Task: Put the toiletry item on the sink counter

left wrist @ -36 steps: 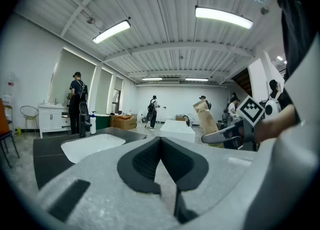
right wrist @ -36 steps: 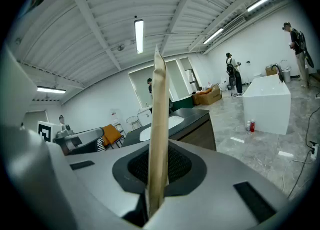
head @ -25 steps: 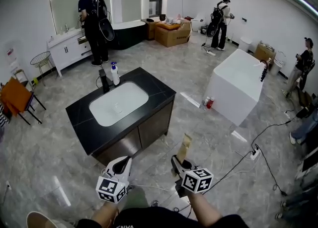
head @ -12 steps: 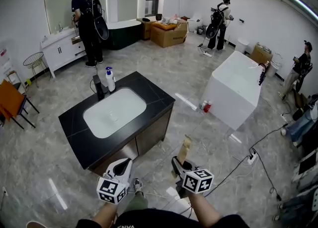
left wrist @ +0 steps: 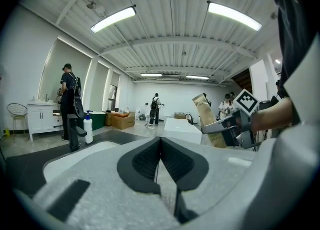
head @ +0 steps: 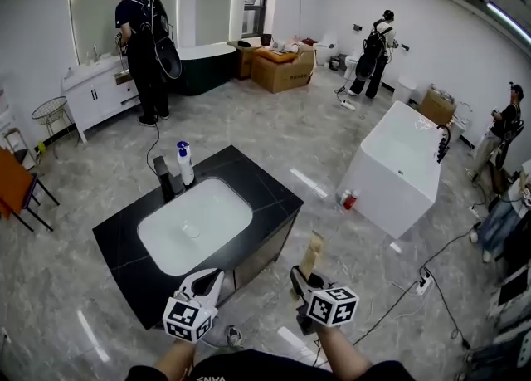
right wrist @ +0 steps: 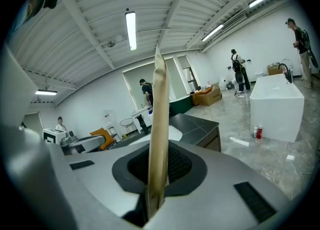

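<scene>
Grey stone-tiled floor [head: 274,134] spreads through a white-walled showroom. To the right a white freestanding bathtub [head: 398,159] stands well apart from the black desk [head: 265,192], which has a white basin [head: 195,223] sunk in its top. At the basin's far edge a black faucet [head: 166,180] stands just beside a white pump bottle [head: 184,163]. Low in the head view, short of the desk's near side, the left gripper [head: 207,281] has its jaws pressed together with nothing between them. The right gripper [head: 297,275] is clamped on the lower end of the toiletry item [head: 313,252]. This flat tan tube is upright in the air over the floor, near the desk but not on it.
</scene>
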`<state>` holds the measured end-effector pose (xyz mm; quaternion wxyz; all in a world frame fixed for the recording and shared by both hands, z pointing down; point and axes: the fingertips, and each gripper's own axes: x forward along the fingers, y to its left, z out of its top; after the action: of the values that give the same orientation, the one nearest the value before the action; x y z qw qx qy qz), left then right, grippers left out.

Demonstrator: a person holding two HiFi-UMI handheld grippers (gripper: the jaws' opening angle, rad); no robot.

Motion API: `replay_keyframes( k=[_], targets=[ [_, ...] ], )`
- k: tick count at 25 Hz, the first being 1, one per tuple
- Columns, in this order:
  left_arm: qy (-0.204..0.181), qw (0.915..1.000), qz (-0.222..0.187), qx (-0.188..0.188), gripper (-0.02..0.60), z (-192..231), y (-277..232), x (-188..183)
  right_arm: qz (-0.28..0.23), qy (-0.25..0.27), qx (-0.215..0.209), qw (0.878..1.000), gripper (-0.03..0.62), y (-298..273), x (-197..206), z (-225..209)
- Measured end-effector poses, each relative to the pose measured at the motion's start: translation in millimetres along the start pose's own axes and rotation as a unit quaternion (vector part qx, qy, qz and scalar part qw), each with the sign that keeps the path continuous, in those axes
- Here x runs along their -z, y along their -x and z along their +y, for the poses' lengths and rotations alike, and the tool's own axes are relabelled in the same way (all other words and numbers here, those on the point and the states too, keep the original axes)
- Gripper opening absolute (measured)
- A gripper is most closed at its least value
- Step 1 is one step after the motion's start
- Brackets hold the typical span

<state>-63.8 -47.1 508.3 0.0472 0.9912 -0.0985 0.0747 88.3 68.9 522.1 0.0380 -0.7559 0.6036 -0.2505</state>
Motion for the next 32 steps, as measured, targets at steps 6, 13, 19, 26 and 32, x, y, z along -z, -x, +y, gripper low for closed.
replay_keyframes(
  k=[6, 13, 19, 26, 32],
  targets=[
    [-0.005, 0.9998, 0.008, 0.019, 0.009, 43.9, -34.8, -7.2, 0.002, -0.005, 0.016, 1.0, 0.023, -46.5, -15.6, -10.4],
    [0.006, 0.9994, 0.021, 0.026, 0.009, 66.2, -67.5, -1.6, 0.015, -0.012, 0.027, 0.999, 0.023, -79.9, -23.5, -33.1],
    [0.011, 0.9995, 0.029, -0.004, 0.009, 86.7, -98.3, -2.9, 0.03, -0.009, 0.002, 1.0, 0.023, -126.8, -40.4, -58.0],
    [0.026, 0.997, 0.026, -0.068, 0.009, 124.5, -144.7, -16.4, 0.069, 0.021, -0.048, 0.996, 0.022, -201.9, -71.3, -91.1],
    [0.034, 0.9918, 0.026, -0.12, 0.009, 148.3, -177.3, -22.7, 0.115, 0.068, -0.089, 0.987, 0.022, -261.5, -89.2, -114.1]
  ],
)
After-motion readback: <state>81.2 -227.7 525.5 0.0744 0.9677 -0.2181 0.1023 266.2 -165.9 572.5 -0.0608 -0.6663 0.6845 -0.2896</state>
